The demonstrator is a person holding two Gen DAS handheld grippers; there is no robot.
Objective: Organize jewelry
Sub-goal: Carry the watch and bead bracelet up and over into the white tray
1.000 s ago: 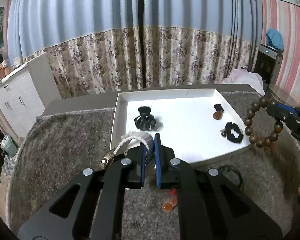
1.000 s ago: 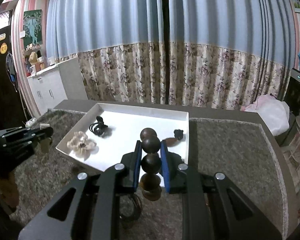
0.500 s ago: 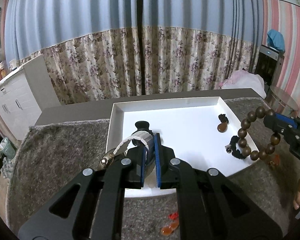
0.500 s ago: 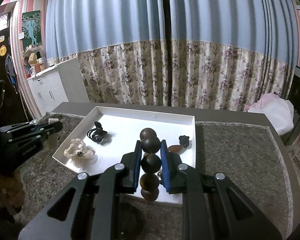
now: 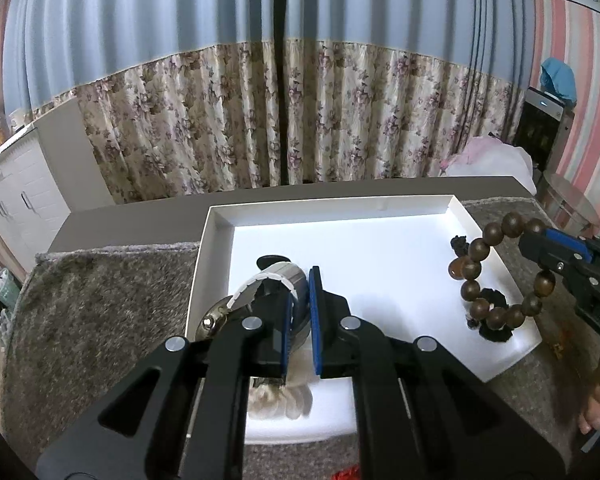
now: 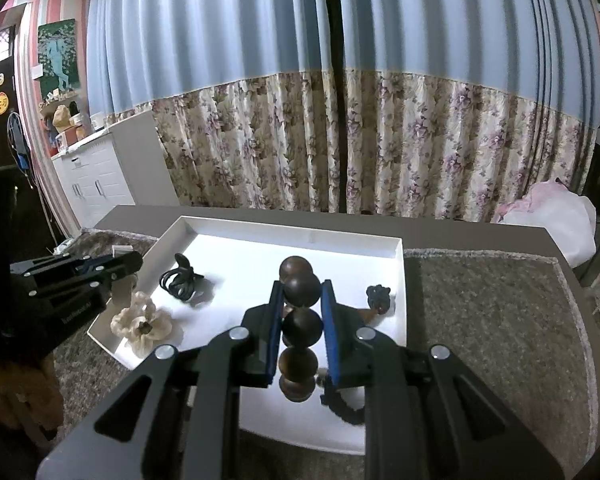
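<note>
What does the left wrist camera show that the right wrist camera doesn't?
Only the left wrist view shows the watch pinched in the left gripper, and the bead bracelet as a full loop hanging from the right gripper. Only the right wrist view shows the cream flower clip whole, unobstructed. Both show the white tray, the black claw clip and the floral curtains.

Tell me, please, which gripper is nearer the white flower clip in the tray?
Left. The left gripper, shut on a watch, hovers just above the flower clip. The right gripper, holding the bead bracelet, is over the tray's opposite side.
</note>
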